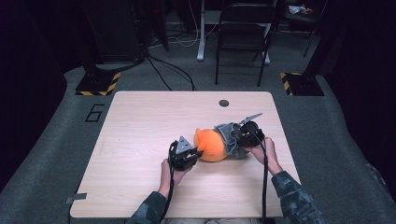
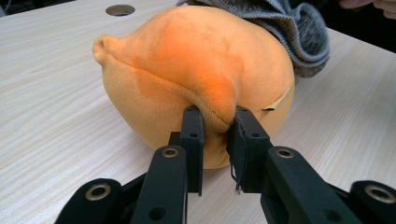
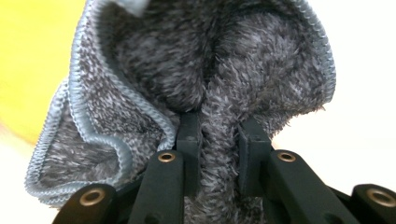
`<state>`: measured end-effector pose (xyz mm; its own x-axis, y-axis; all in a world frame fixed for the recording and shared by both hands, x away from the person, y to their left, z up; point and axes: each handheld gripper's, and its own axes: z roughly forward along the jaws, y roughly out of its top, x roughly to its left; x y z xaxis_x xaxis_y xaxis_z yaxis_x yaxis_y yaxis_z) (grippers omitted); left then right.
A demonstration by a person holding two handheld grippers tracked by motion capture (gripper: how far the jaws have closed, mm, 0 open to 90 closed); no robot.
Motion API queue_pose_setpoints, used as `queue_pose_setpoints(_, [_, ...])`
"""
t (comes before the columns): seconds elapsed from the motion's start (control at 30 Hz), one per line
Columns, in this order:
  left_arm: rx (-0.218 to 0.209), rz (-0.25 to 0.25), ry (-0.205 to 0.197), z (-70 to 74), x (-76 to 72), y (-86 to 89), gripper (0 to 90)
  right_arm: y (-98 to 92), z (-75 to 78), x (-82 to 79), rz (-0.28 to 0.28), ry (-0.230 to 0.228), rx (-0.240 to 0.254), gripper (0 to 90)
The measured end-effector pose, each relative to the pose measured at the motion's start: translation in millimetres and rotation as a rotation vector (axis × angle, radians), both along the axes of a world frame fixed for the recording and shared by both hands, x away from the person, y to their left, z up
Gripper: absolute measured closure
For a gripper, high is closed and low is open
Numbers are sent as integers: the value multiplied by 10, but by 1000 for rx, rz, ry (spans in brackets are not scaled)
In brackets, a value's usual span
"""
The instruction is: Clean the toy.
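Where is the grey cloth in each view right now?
High view: grey cloth right of centre, against the orange plush.
Left gripper view: grey cloth top right, draped over the plush.
Right gripper view: grey cloth across the centre, pinched.
Shared landmark: the orange plush.

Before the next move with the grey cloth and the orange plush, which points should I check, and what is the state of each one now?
1. Left hand-held gripper grips the orange plush: ok, its jaws pinch a fold of the plush.
2. Right hand-held gripper grips the grey cloth: ok, a bunched fold sits between its jaws.
3. Cloth lies on the plush: ok, it drapes over the far side.
4. Plush rests on the table: ok.
5. Cloth edge free of the left jaws: ok, only plush is between them.
6. Plush fully wiped: cannot tell.
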<state>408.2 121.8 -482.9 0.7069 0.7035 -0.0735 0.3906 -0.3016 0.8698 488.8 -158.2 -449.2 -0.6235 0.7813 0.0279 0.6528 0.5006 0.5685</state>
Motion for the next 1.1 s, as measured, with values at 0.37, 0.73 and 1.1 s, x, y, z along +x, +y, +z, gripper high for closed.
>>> queue_pose_setpoints(0.37, [1, 4, 2, -4, 14, 26, 760, -87, 59, 20, -33, -29, -19, 750])
queue_pose_setpoints(0.73, [-1, 7, 2, -8, 15, 26, 756, 120, 434, -217, 112, -96, 155, 751])
queue_pose_setpoints(1.1, [20, -1, -11, -28, 17, 24, 581, 214, 195, -164, 105, -64, 116, 751])
